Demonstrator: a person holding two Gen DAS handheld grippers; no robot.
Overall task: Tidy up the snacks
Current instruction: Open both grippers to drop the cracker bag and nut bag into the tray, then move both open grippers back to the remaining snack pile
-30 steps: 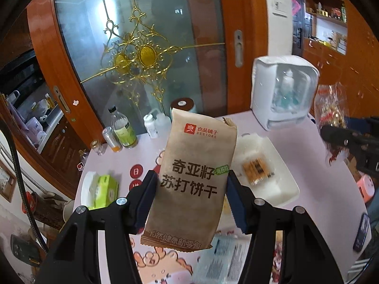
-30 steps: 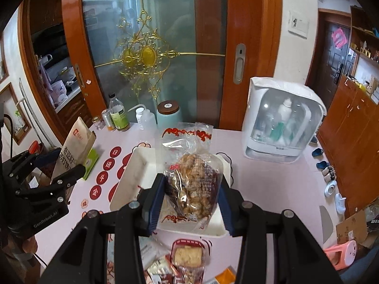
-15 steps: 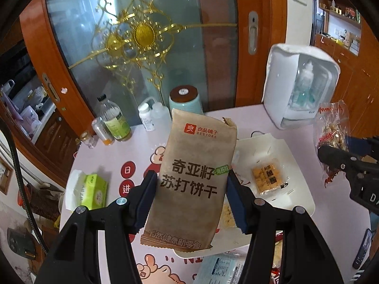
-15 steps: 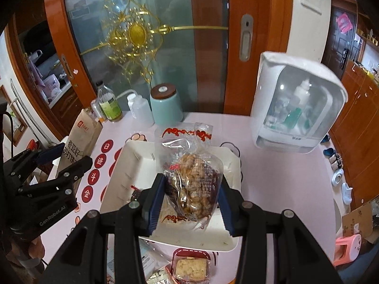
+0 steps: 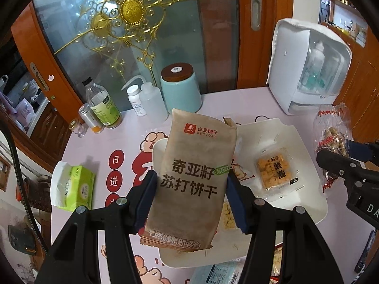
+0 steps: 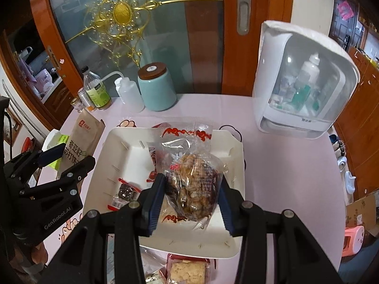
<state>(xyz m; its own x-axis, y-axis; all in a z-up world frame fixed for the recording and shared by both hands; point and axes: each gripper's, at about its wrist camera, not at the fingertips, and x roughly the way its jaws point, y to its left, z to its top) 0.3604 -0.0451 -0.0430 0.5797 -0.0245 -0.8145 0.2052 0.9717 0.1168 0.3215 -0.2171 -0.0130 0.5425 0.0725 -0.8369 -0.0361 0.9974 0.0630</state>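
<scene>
Pink desk [image 6: 272,165], white tray [image 6: 123,142] central. We hold left claw [image 5: 191,198] clamped on cracker packet [image 5: 196,172], right claw [image 6: 190,198] on clear snack bag [image 6: 191,179]; slick film risks slipping, missing tray.

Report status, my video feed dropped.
Left gripper shut on brown paper cracker packet. Right gripper shut on clear plastic snack bag. Both above white tray.

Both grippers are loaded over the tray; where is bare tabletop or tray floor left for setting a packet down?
Free: the pink tabletop between the white tray and the white cabinet; the tray's back left floor. Crowded: the bottles beside the teal jar along the back edge, and loose snack packets at the near edge. The tray's front left holds a dark packet.
</scene>
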